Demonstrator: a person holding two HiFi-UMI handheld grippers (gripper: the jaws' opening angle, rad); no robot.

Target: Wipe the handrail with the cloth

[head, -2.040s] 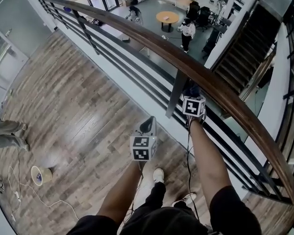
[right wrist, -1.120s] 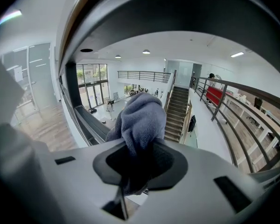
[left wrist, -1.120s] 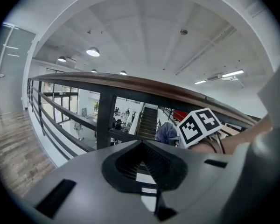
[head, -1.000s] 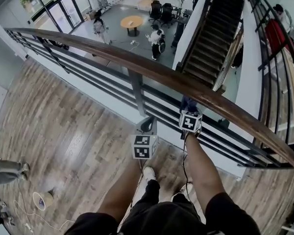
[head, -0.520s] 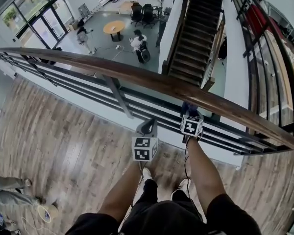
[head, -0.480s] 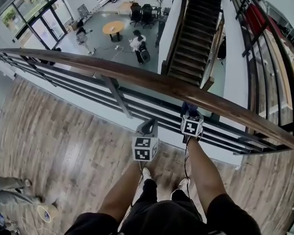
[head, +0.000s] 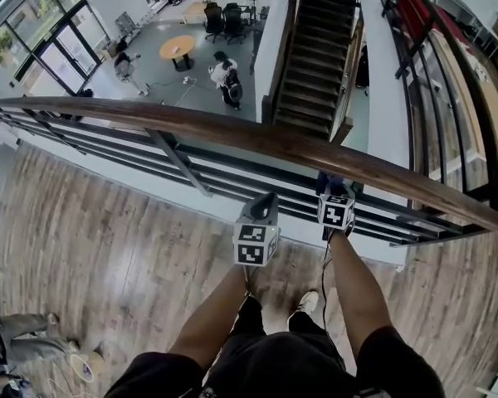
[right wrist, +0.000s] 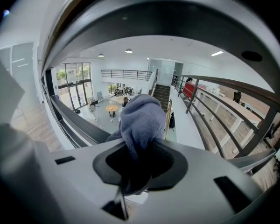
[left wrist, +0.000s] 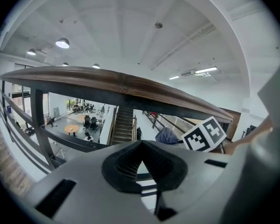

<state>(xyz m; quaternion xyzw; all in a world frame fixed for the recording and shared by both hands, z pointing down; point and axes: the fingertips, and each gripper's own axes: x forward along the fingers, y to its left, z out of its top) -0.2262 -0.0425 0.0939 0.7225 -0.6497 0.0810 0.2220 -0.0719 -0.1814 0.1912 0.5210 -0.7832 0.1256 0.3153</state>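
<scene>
Close under the wooden handrail (head: 232, 135), the right gripper's (right wrist: 133, 166) jaws clamped the blue-grey cloth (right wrist: 141, 120); the left gripper's (left wrist: 141, 166) jaws sat pressed together, empty.

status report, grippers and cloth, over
Right gripper shut on blue-grey cloth, close under brown wooden handrail, contact unclear. Left gripper shut, empty, lower. Nothing blocking the handrail nearby.
</scene>
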